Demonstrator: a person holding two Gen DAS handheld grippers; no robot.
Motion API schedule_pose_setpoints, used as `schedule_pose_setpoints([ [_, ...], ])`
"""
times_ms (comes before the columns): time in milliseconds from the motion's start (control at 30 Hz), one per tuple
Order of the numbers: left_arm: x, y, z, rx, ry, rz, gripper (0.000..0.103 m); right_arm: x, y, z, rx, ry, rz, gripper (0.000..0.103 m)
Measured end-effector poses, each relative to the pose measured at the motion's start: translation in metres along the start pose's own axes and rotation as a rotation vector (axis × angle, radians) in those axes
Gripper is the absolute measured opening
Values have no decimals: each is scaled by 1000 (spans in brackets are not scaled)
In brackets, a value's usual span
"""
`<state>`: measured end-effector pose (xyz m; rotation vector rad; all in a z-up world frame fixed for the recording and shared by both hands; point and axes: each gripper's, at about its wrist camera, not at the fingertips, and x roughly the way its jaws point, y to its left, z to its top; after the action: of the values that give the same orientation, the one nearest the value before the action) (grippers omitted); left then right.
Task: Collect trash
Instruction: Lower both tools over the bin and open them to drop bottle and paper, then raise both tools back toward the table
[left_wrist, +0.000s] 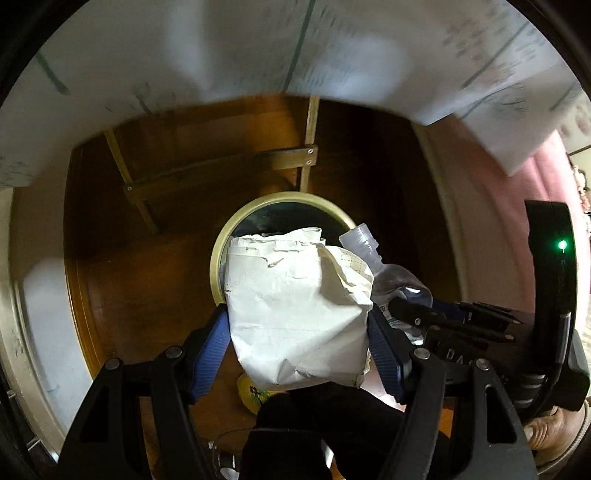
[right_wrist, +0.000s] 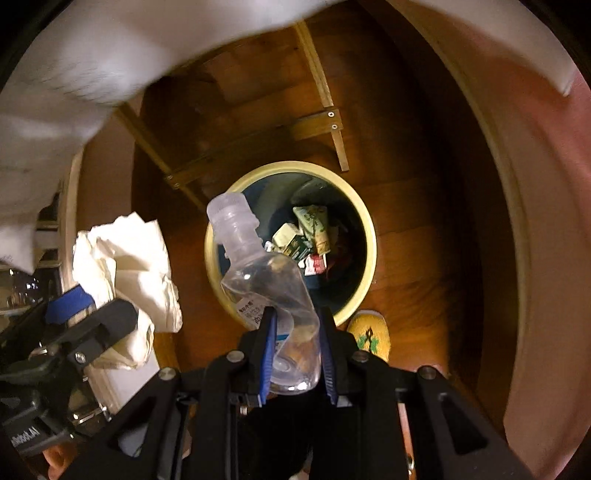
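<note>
Trash is in both grippers, right above a bin on the floor. Nearest in the left wrist view, the left gripper (left_wrist: 298, 332) squeezes a crumpled paper wad (left_wrist: 295, 314) between its two blue pads, one on each side. The wad is big, so the jaws stand wide, but they press on it and it does not fall. In the right wrist view, the right gripper (right_wrist: 297, 350) pinches the bottom part of a clear plastic bottle (right_wrist: 266, 280). The jaws stand narrow and the squashed bottle bends between them, its neck sticking out toward the bin. I think both things are held this way so they can simply drop when the jaws let go.

Just past them is the round bin (right_wrist: 369, 236) with a pale yellow rim. It already has small boxes and wrappers (right_wrist: 306, 236) deep inside, so there is lots of room left. The bottle hangs over the near side of the rim, so it could bump the edge. The paper covers the near rim too.

A yellow slipper (right_wrist: 371, 338) sits close beside the bin. Farther off are the wooden floor (right_wrist: 424, 240) and thin wooden legs (right_wrist: 317, 81), well away from the opening.
</note>
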<state>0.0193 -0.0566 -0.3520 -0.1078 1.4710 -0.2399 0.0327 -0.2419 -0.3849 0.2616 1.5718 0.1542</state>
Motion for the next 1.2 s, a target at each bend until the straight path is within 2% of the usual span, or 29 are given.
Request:
schedule_pose_setpoints([
  [133, 23, 1, 7, -5, 3, 7, 71, 18, -8, 9, 30, 1, 52, 26],
  [167, 28, 1, 10, -3, 7, 11, 71, 21, -9, 12, 36, 0, 59, 30],
  [200, 32, 1, 13, -2, 9, 15, 72, 24, -10, 14, 42, 0, 63, 43],
  [233, 37, 1, 16, -2, 10, 19, 76, 25, -11, 15, 43, 1, 66, 51],
  [267, 39, 2, 17, -5, 15, 21, 88, 26, -11, 17, 44, -2, 70, 62],
  [333, 41, 5, 19, -11, 19, 21, 101, 24, -9, 20, 38, -19, 82, 64],
  [533, 28, 8, 25, -23, 12, 44, 101, 4, -6, 25, 6, -38, 72, 64],
  [700, -21, 7, 25, -58, -47, 40, 101, -36, 8, 26, -41, -70, 47, 64],
  [800, -65, 4, 24, -83, -91, 39, 101, -69, 19, 24, -65, -86, 53, 64],
  [1200, -276, -12, 29, -164, -323, 46, 101, -239, 83, 27, -274, -189, 104, 64],
])
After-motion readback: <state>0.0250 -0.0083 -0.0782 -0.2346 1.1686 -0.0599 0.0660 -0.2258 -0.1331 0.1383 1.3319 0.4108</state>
